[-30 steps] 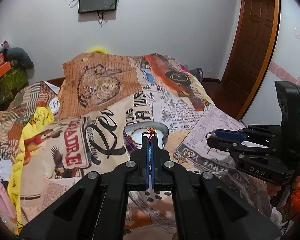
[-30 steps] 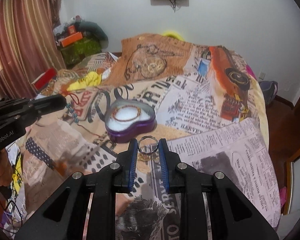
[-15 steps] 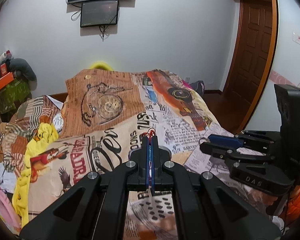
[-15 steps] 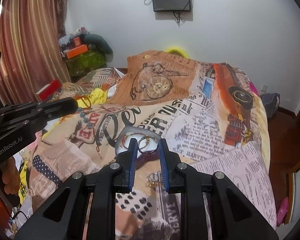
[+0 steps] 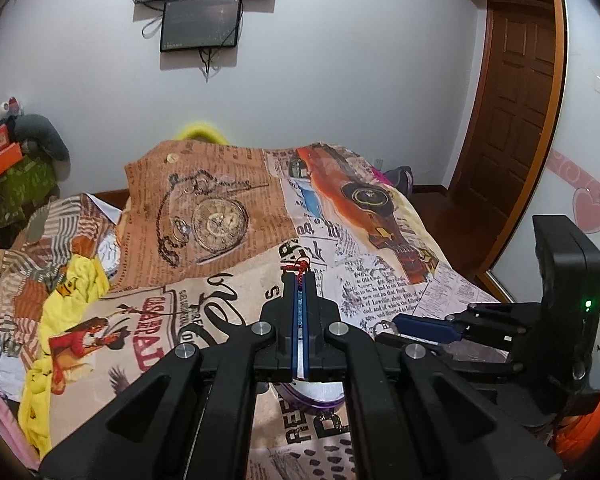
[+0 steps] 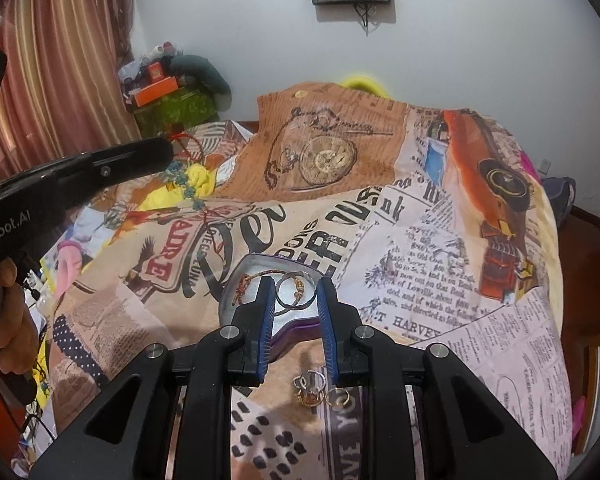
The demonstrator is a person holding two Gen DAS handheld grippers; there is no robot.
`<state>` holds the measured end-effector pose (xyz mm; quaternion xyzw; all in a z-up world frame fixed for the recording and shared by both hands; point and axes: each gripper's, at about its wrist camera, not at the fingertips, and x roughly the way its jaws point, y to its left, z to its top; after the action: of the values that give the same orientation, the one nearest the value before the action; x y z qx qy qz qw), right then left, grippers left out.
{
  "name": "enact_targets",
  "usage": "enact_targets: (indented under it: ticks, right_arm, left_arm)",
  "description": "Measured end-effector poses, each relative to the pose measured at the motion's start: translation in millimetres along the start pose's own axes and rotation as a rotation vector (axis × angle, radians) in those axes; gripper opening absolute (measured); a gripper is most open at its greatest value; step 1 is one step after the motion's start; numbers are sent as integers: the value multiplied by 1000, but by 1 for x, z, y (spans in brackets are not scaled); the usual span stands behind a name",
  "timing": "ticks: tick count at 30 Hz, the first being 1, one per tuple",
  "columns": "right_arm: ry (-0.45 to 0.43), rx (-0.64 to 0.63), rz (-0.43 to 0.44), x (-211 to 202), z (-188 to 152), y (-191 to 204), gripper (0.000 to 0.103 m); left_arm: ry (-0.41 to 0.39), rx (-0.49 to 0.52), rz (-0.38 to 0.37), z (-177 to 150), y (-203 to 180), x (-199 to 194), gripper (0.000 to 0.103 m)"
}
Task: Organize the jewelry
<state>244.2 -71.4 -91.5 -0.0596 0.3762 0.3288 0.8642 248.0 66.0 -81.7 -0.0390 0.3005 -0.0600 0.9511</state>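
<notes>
- Far left in the right wrist view, a person's hand (image 6: 10,320) grips the left gripper (image 6: 168,154)'s handle, up above the bedspread (image 6: 420,248).
- Left gripper: jaws pressed tight together on a red-corded bracelet (image 6: 188,176), red knot poking out at the tips, blue-green beads dangling below toward the bedspread's left side.
- Middle now: the heart-shaped tin (image 6: 256,276), purple-walled with a pale lining, sits on the bedspread near its near edge; a brown braided bracelet (image 6: 246,284) lies inside at the left.
- Right gripper (image 6: 296,292): jaws narrow, clamped on a silver bangle (image 6: 296,292) with small beads, held right over the tin's opening.
- Just nearer than the tin, a small cluster of rings (image 6: 312,390) rests on the bedspread, a gold ring (image 6: 340,396) at its right.
- From the left wrist view, the right gripper (image 5: 388,330) comes in from the right edge.
</notes>
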Motion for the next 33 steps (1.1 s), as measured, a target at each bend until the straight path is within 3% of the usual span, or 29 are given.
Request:
enact_targets:
  ticks: [7,17,26,33]
  right_arm:
    - [44,-27,18,22,-1,1,19]
    - [105,-54,43,42,-9,5,19]
    - [145,-84,50,52,-10,9,19]
    - [158,-103,44,53,-10,14,19]
  left_arm:
    - [60,-36,-71,-6,3,28,0]
    - [163,-51,-112,-25,8,59,0]
    - [257,-63,-93,-47,19,75,0]
    - [236,-29,-56,-49,19,63,0]
